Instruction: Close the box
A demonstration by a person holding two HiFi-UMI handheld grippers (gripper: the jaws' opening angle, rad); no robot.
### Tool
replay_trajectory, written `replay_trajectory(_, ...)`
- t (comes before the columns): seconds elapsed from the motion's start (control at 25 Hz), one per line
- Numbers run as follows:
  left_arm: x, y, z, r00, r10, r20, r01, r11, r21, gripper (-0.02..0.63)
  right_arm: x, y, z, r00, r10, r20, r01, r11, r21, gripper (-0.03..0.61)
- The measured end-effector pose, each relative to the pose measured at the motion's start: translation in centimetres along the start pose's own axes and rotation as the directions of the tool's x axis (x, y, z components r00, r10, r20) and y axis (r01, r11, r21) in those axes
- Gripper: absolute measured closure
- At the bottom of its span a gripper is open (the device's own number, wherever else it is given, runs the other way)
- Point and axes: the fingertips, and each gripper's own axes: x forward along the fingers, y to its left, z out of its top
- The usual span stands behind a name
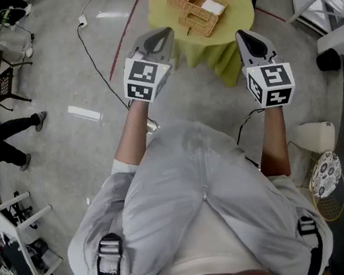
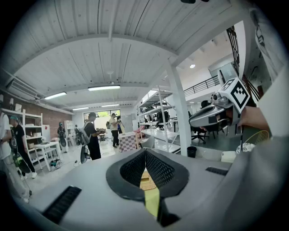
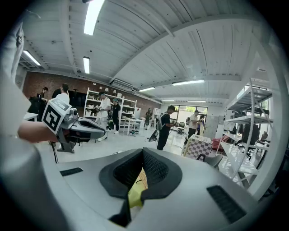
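The woven box [image 1: 194, 8] is standing open on the round table [image 1: 234, 39], which is wearing a yellow-green cloth, and its compartments are showing from above. A small white thing [image 1: 213, 7] is lying in one compartment on the right side. Both grippers are hanging in the air in front of the table, apart from the box and touching nothing. The left gripper [image 1: 164, 34] is pointing toward the near left edge of the table, and in the left gripper view [image 2: 145, 155] its jaws are pressing together with nothing between them. The right gripper [image 1: 244, 35] is hovering by the near right edge, and in its own view [image 3: 142, 154] the jaws are also meeting at the tips, empty. A black cable [image 1: 91, 56] is running over the grey floor at the left of the table.
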Motion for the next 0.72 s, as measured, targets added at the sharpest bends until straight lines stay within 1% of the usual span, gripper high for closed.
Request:
replay_trajectory(0.16,0.8,-1.2,-0.1,1.000,0.004,-0.007,-0.004,1.000,0.002,0.584,-0.5,-1.0,-0.6,1.000,0.008,0.006,-0.008,1.000,-0.009,0.555)
replay_trajectory(0.28,1.3,-1.9,0.2,1.000,0.012,-0.008,-0.012,1.000,0.005,0.584,-0.8,-2.1,-0.6,1.000,-0.005,0.027,0.005,1.000,-0.010,0.555)
replay_trajectory(0.56,1.8,-3.4,-0.1,0.999,0.038,-0.030,-0.038,0.999,0.005,0.584,-2.0,-4.4,-1.7,0.999,0.004,0.044,-0.005,0.999,0.036,0.555)
replay_trajectory(0.72,2.4,-4.1,-0.3,0.998,0.037,-0.044,-0.037,0.999,0.003,0.584,-2.2,-5.3,-2.6,0.999,0.015,0.043,-0.018,0.997,0.071,0.555)
